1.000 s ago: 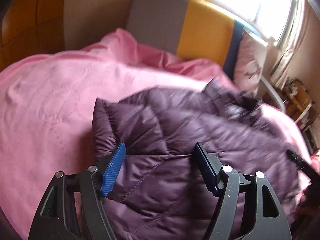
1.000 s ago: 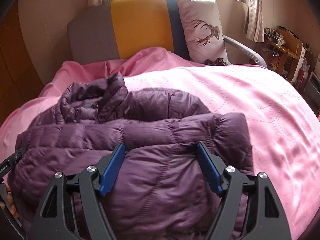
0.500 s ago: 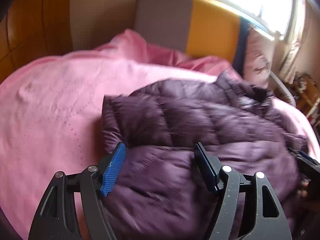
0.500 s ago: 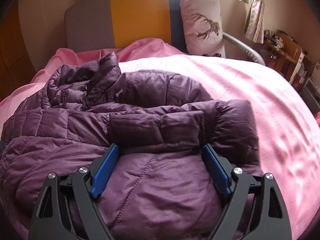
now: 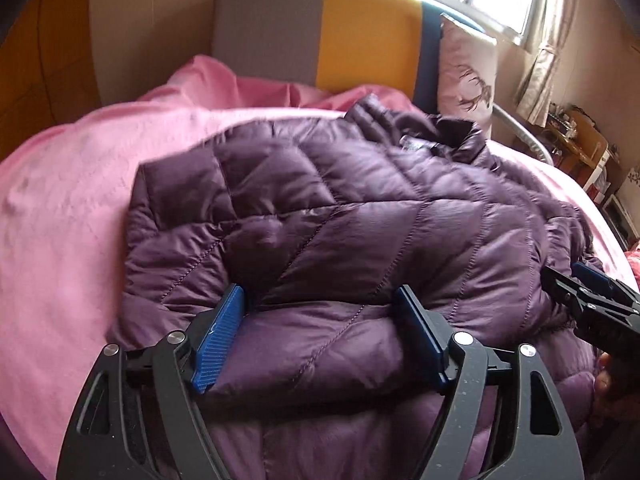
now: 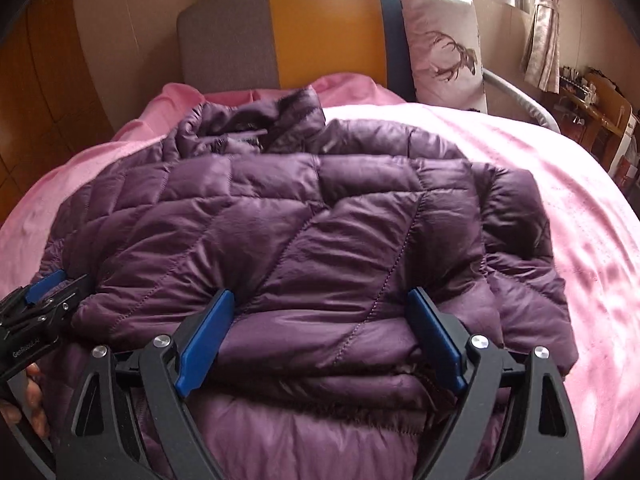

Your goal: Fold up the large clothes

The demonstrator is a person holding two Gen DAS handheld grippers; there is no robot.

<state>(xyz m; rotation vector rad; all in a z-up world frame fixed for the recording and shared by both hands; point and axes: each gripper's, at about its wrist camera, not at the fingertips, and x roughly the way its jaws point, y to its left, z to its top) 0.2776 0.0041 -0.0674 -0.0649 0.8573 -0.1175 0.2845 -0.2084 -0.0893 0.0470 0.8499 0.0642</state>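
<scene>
Bedspread (image 5: pixel 60 220): a pink cover is spread over the bed, and bare cover is seen to the left of the coat in the left view.

Left tongs (image 5: pixel 320 332): the jaws are set wide, with a thick fold of padding bulging between the blue pads; whether the fabric is actually pinched cannot be told. The near-left part of the coat is straddled.

Jacket (image 6: pixel 304 216): a purple quilted coat is laid across the middle of the bed, collar toward the headboard (image 6: pixel 320 28). The lower part appears to be doubled up over the body, so a rolled edge is formed just ahead of both pairs of tongs.

Right tongs (image 6: pixel 320 332): these too are held wide across the same rolled edge, further to the right; no firm grip can be confirmed.

Pillow (image 6: pixel 440 48): a deer-print cushion is propped against the headboard, well clear of the coat.

Step in hand: the hem fold is judged to be in the course of being carried toward the collar and laid down.

How it is best done: both tongs should be kept level and moved together, so the fold line is kept straight. The padding is springy and slippery, so the edge should be pressed flat before release, and trapped air should be pushed out toward the collar. The sleeve bulging at the right side (image 6: pixel 516 216) should be tucked in.
</scene>
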